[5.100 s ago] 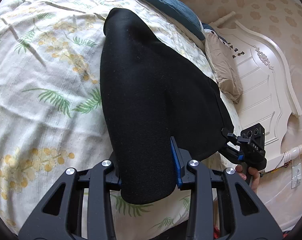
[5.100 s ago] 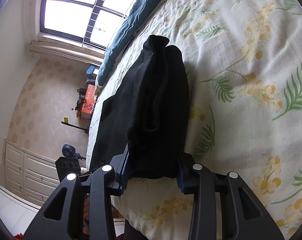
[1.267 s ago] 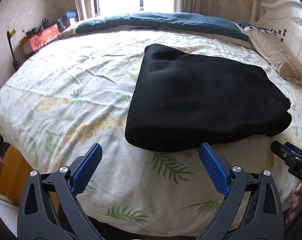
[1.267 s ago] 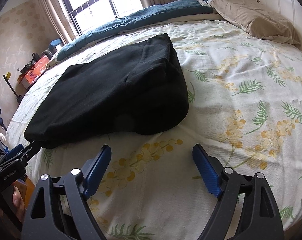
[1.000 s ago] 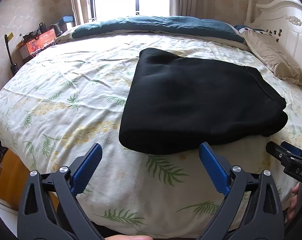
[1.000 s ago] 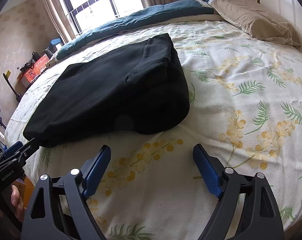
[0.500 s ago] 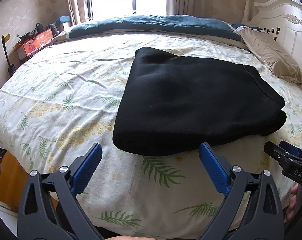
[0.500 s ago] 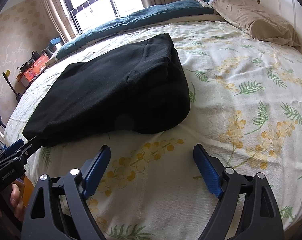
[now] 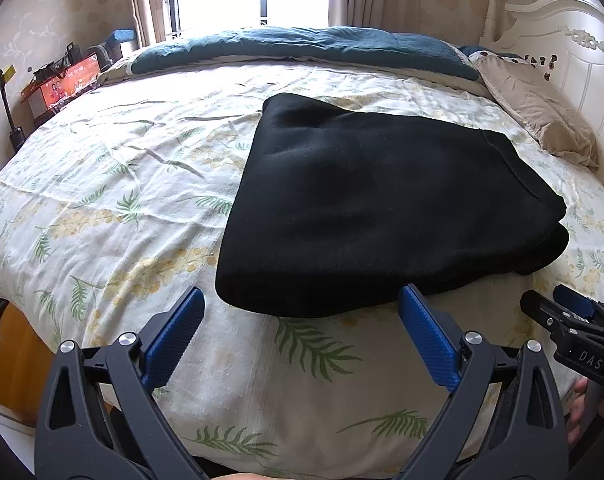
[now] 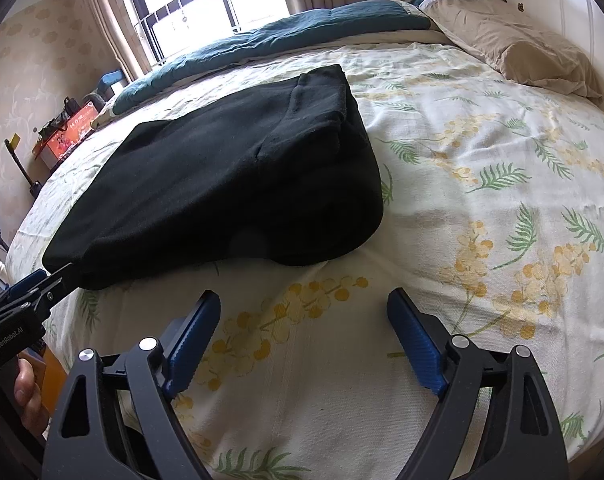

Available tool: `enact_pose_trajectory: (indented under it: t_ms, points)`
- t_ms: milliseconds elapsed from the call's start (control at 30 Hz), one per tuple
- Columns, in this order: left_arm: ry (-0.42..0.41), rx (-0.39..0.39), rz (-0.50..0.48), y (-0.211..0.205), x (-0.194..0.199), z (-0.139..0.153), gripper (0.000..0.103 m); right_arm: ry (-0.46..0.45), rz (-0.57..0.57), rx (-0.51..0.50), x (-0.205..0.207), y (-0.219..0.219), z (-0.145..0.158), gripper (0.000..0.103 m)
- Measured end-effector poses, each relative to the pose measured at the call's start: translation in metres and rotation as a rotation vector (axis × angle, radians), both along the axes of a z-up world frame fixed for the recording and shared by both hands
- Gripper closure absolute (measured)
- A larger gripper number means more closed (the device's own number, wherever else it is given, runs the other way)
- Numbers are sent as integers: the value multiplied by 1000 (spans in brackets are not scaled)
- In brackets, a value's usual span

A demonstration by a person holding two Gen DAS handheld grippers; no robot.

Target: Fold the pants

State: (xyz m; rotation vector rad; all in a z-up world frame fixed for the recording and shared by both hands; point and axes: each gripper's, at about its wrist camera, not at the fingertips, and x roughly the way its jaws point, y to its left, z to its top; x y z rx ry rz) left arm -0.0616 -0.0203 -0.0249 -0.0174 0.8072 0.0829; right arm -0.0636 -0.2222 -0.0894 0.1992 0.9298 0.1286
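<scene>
A: On the bed [image 9: 101, 184], black pants [image 9: 374, 208] lie folded at my 12 o'clock. Left gripper [image 9: 299, 330] and right gripper [image 10: 304, 330] both gape wide, empty.

B: Risk?

A: I'd guess the thick right-hand stack slumps if nudged.

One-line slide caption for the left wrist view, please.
Folded black pants lie on the floral bedspread; the left gripper sits just short of them, jaws open and empty.
</scene>
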Motion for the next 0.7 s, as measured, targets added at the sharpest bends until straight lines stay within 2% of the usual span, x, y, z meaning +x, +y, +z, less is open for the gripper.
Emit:
enact_pose_trajectory:
  t_ms: [300, 400, 500, 600, 667, 700]
  points:
    - [0, 22, -13, -4, 2, 0, 6, -3, 2, -5, -1, 0, 0, 18]
    - [-56, 22, -4, -6, -1, 6, 6, -7, 1, -6, -1, 0, -1, 18]
    - [-107, 60, 0, -5, 1, 18, 6, -8, 0, 13, -1, -4, 3, 18]
    - [-116, 58, -42, 13, 14, 33, 6, -10, -22, 61, 1, -18, 17, 18]
    - [-143, 73, 5, 32, 25, 44, 6, -44, -35, 81, 8, -31, 37, 18]
    - [-151, 52, 25, 50, 34, 52, 6, -66, -40, 87, 12, -37, 47, 18]
